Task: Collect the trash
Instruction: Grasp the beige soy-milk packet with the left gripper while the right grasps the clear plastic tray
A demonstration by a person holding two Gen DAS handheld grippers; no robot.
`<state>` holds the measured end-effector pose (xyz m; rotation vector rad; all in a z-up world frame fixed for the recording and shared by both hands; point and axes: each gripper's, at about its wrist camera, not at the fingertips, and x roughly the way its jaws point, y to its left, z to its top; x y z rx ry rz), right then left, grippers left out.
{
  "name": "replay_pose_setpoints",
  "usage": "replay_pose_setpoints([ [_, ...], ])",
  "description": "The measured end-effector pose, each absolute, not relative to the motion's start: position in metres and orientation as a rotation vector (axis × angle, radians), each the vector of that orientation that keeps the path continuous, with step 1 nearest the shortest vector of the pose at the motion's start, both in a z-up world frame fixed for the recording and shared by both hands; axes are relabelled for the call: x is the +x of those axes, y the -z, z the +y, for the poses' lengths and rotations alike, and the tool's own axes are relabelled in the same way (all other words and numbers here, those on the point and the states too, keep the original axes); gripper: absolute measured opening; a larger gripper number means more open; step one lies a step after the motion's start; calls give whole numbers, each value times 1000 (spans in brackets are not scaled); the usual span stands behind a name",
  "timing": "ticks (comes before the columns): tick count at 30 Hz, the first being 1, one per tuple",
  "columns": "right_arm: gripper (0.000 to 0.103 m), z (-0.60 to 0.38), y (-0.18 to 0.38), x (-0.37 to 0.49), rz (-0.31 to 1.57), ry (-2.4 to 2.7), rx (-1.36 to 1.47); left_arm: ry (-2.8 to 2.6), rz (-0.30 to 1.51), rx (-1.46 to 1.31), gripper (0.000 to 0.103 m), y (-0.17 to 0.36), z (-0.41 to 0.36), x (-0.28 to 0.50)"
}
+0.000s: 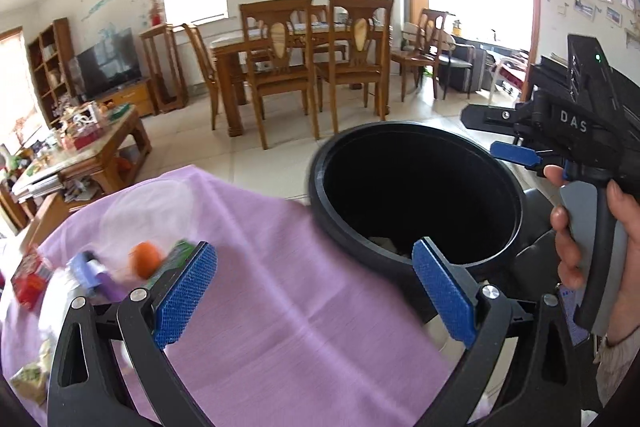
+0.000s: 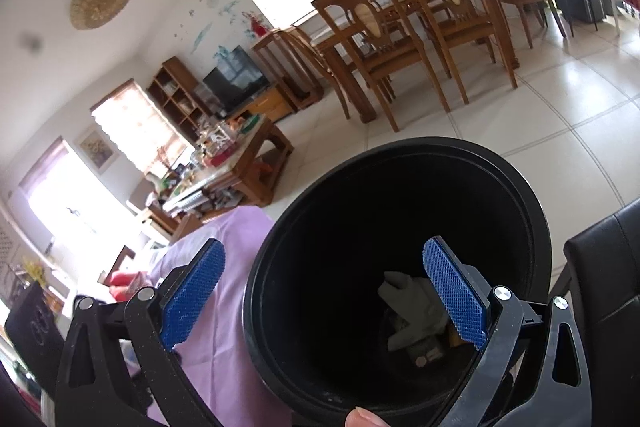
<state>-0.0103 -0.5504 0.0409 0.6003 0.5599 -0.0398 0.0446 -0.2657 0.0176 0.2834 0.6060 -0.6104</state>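
Note:
A black round trash bin (image 1: 416, 195) stands at the right edge of a table with a purple cloth (image 1: 280, 291). My left gripper (image 1: 316, 295) is open and empty above the cloth, its right finger by the bin's near rim. My right gripper (image 2: 328, 295) is open and empty, straddling the bin's near-left rim (image 2: 256, 291). Crumpled grey-white trash (image 2: 412, 307) lies at the bin's bottom. Blurred litter lies left on the cloth: an orange ball (image 1: 146, 259), a purple-and-white item (image 1: 94, 273), a green packet (image 1: 176, 255) and a red packet (image 1: 28, 279). The right gripper's body (image 1: 576, 135) shows in the left wrist view.
A black chair (image 2: 600, 291) stands right of the bin. A cluttered wooden coffee table (image 1: 92, 147) sits to the left. A dining table with wooden chairs (image 1: 304, 67) is across the tiled floor. A snack bag (image 1: 32, 375) lies at the cloth's near-left edge.

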Motion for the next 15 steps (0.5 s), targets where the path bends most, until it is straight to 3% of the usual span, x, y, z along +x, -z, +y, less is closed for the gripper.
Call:
replay_pose_setpoints([
  [6, 98, -492, -43, -1, 555, -94, 534, 486, 577, 229, 98, -27, -172, 42],
  [15, 98, -348, -42, 54, 901, -330, 585, 309, 628, 225, 97, -15, -19, 60],
])
